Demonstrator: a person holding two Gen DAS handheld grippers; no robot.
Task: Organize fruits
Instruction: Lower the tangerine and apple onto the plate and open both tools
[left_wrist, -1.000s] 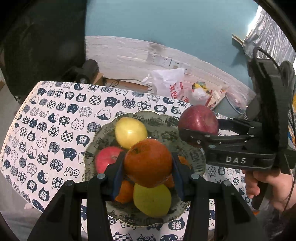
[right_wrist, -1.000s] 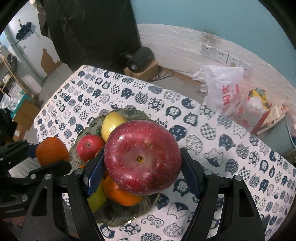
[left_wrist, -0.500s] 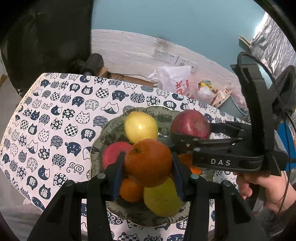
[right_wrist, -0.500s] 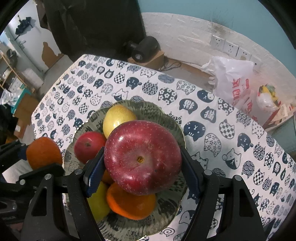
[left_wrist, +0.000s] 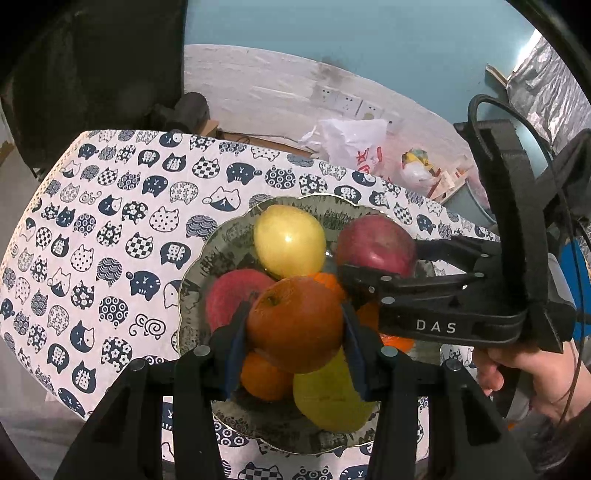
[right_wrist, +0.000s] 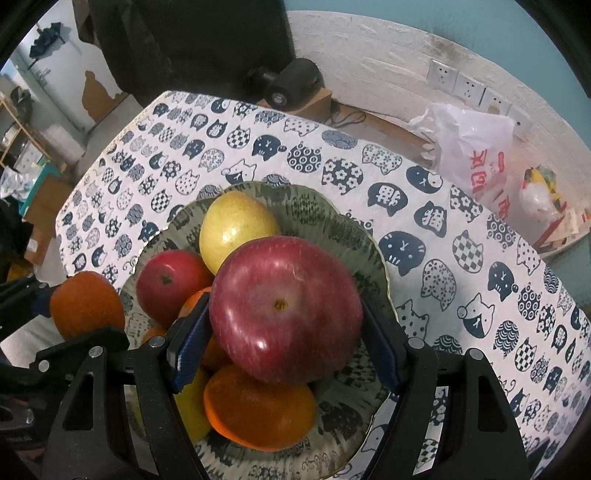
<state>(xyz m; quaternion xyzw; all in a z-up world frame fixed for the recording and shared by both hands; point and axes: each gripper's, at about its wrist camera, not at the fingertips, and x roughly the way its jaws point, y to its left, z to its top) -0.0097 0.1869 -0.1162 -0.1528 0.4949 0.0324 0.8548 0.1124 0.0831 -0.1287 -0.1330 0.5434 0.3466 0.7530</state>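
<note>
While both grippers carry fruit over the green scallop-edged patterned plate (left_wrist: 207, 254), the change from a second ago is a descent: the plate and its heap fill more of each view than they did, and the two carried fruits now hang just above the pile.

At the lower centre of the left wrist view, the left gripper (left_wrist: 295, 325) has its blue-padded jaws closed firmly on a round orange fruit with a small stem dimple (left_wrist: 295, 321); the same fruit appears at the left edge of the right wrist view. The right gripper (right_wrist: 286, 314) clamps a large dark red apple (right_wrist: 286, 310) between its pads at the centre of its own frame, jaws set fairly wide because the apple is broad. In the left wrist view this gripper reaches in from the right, a hand (left_wrist: 532, 373) on its handle at lower right.

On the plate already lie a yellow pear-like fruit (left_wrist: 290, 240) at the back, a smaller red apple (right_wrist: 171, 280) on the left, a yellow-green fruit (left_wrist: 328, 398) at the front and more oranges (right_wrist: 258, 417) beneath.

The plate sits on a white tablecloth printed with navy cat faces (left_wrist: 110, 229).

Judging by the drop, both fruits are about to be set onto the heap. The pile is rounded, so either could roll off once released.
</note>
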